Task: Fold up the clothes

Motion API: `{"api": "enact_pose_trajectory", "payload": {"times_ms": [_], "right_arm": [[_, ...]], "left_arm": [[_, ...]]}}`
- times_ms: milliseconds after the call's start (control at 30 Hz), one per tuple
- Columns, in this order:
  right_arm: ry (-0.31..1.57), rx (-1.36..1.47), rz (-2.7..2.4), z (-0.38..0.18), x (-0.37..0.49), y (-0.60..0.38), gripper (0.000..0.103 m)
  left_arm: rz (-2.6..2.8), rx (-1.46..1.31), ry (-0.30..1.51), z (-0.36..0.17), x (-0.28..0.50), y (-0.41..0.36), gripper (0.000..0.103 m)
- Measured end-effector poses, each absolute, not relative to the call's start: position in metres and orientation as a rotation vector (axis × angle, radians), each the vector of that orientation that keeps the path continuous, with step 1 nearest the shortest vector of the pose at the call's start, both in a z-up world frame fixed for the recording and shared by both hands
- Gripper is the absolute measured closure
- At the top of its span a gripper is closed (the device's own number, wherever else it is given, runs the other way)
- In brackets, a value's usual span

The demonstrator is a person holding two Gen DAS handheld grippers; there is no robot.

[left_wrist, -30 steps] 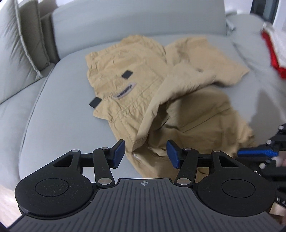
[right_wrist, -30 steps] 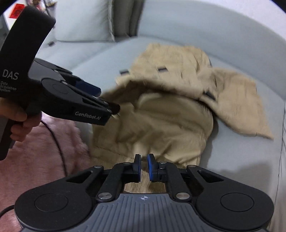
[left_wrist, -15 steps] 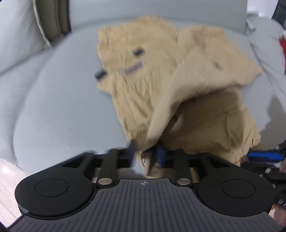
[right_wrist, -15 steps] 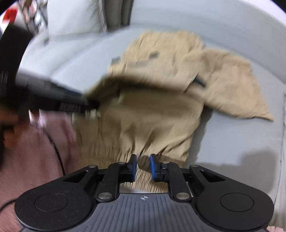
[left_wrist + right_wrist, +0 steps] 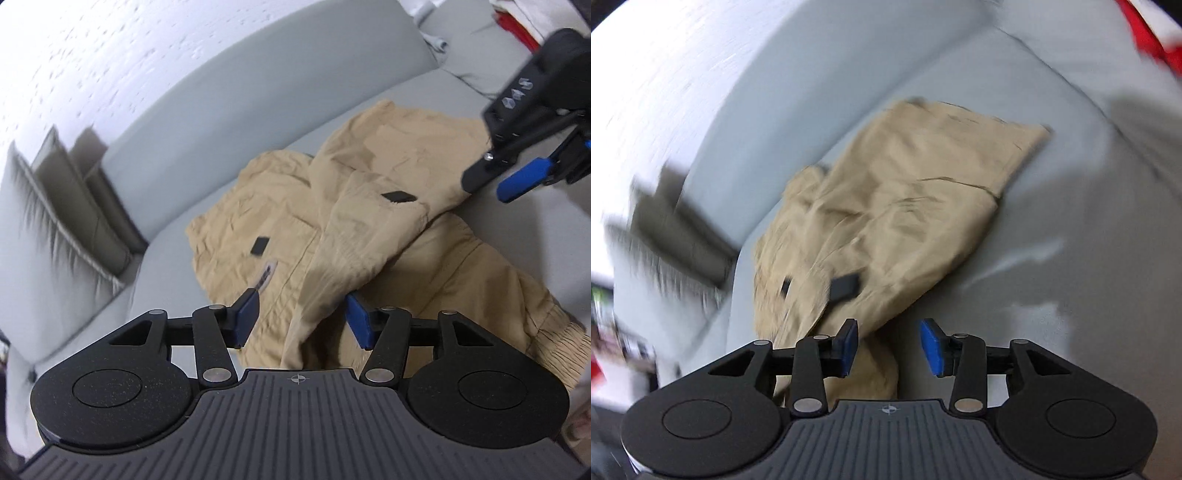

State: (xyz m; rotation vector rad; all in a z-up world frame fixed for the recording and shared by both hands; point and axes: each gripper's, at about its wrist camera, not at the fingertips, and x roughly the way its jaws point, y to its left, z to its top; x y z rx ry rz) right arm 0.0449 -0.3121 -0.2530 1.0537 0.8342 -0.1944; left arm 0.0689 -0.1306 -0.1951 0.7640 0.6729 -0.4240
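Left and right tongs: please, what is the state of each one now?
Left tongs: open, holding nothing; the khaki pants lie between the pads, not pinched.
Right tongs: open, holding nothing.

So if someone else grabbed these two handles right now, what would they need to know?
Left gripper: open, a raised fold of the tan jacket between its fingers, not clamped.
Right gripper: open, holding nothing, at the jacket's near edge.
The jacket lies on the grey sofa, one side already flapped over the middle, still rumpled and uneven.
Left to do: probably flatten that flap, fold in the other side, then halve it.
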Motion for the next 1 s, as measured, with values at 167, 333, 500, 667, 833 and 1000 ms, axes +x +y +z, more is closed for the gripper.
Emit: {"api": "enact_pose_trajectory", "payload": {"times_ms": [167,333,500,667,833,1000], "right_arm": [[0.787,1.199,-0.243,-0.27,0.05,-0.323,0.063],[0.795,1.108,-0.256,-0.264,0.064,-0.319,0.067],[0.836,0.912,-0.267,-0.246,0.077,-0.307,0.093],[0.831,0.703,-0.246,-0.222,0.094,-0.294,0.097],[0.795,0.564,-0.165,-0.188,0.133,-0.269,0.098],[0.763,0.425,-0.049,-0.15,0.19,-0.217,0.098]], "left_arm": [[-0.431,0.765,0.678,-0.198,0.077,-0.139,0.045],[-0.438,0.754,0.689,-0.204,0.081,-0.139,0.048],[-0.457,0.73,0.698,-0.204,0.082,-0.138,0.054],[-0.488,0.652,0.746,-0.202,0.088,-0.132,0.086],[-0.439,0.459,0.822,-0.193,0.11,-0.108,0.09],[-0.329,0.209,0.923,-0.194,0.145,-0.06,0.089]]}}
